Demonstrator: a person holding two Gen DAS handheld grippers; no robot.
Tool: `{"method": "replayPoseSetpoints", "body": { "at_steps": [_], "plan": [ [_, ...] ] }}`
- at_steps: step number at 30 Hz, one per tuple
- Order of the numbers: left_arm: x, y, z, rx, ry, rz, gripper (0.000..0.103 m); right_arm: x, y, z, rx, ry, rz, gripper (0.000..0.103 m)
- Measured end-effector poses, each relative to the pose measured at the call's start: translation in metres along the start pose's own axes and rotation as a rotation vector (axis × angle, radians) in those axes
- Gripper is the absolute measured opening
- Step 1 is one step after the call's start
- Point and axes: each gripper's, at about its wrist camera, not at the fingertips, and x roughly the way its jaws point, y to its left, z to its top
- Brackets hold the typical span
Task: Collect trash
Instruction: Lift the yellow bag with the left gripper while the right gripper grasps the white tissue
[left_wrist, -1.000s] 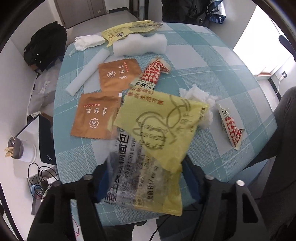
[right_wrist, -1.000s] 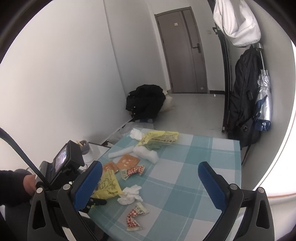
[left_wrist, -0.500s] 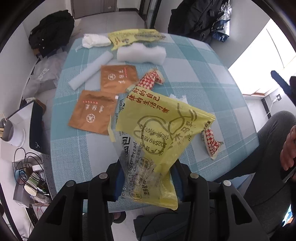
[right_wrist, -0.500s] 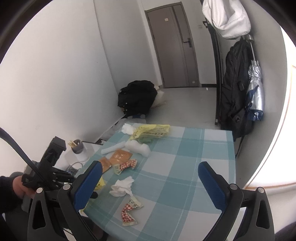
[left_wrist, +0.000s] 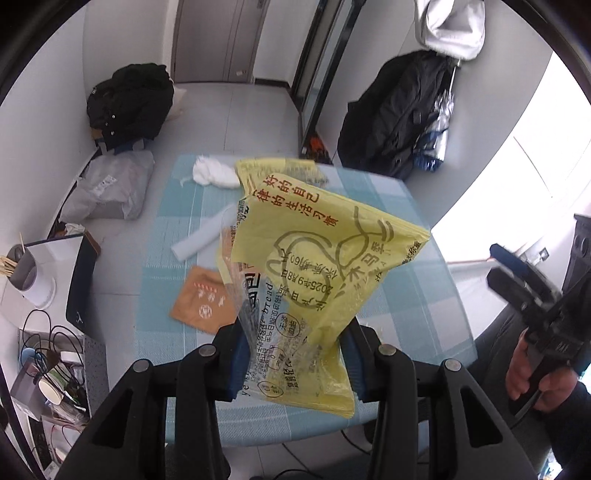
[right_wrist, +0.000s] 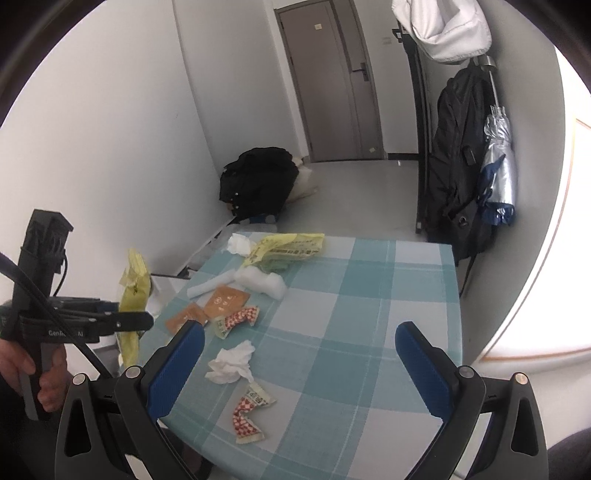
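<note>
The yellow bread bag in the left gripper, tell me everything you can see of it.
The yellow bread bag is a crinkled plastic wrapper, part clear, printed with red and dark Chinese text, a date and the word bread. It looks empty and flattened. The left gripper pinches its lower end, holding it upright above the table's near edge, off the checkered tablecloth.

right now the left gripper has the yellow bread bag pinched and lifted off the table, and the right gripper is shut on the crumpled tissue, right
Not quite. The left gripper does hold the yellow bread bag lifted, but the right wrist view shows the right gripper open and empty, with the crumpled tissue lying on the table.
</note>
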Motion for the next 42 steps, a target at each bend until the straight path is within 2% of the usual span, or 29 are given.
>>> {"method": "replayPoseSetpoints", "body": {
  "at_steps": [3, 9, 12, 16, 21, 22, 26, 28, 31, 37, 39, 42],
  "plan": [
    [-0.005, 0.008, 0.002, -0.005, -0.046, -0.008, 0.038, 0.002, 0.006, 0.002, -0.033, 0.013, -0.006, 0.103],
    [-0.008, 0.02, 0.01, -0.051, -0.077, -0.048, 0.038, 0.009, 0.022, 0.008, -0.142, 0.047, -0.002, 0.103],
    [-0.011, 0.026, 0.015, -0.079, -0.098, -0.095, 0.038, 0.021, 0.032, 0.012, -0.177, 0.103, 0.036, 0.103],
    [-0.012, 0.036, 0.022, -0.109, -0.118, -0.093, 0.038, 0.045, 0.051, 0.012, -0.252, 0.196, 0.079, 0.103],
    [-0.007, 0.044, 0.024, -0.13, -0.123, -0.084, 0.038, 0.08, 0.076, 0.0, -0.405, 0.301, 0.152, 0.101],
    [-0.004, 0.048, 0.023, -0.138, -0.116, -0.081, 0.038, 0.088, 0.084, -0.004, -0.474, 0.327, 0.162, 0.1],
    [-0.003, 0.053, 0.024, -0.165, -0.108, -0.078, 0.038, 0.108, 0.101, -0.015, -0.616, 0.381, 0.179, 0.099],
    [-0.006, 0.053, 0.024, -0.151, -0.122, -0.036, 0.038, 0.12, 0.106, -0.022, -0.667, 0.417, 0.169, 0.093],
    [-0.005, 0.055, 0.025, -0.159, -0.123, -0.035, 0.038, 0.138, 0.113, -0.031, -0.724, 0.484, 0.166, 0.084],
    [-0.002, 0.059, 0.025, -0.166, -0.108, -0.02, 0.038, 0.157, 0.113, -0.041, -0.764, 0.585, 0.165, 0.049],
    [-0.003, 0.059, 0.026, -0.166, -0.11, -0.008, 0.038, 0.155, 0.11, -0.042, -0.762, 0.577, 0.15, 0.03],
    [-0.002, 0.06, 0.026, -0.171, -0.111, -0.005, 0.038, 0.153, 0.103, -0.04, -0.722, 0.579, 0.169, 0.026]
  ]
}}
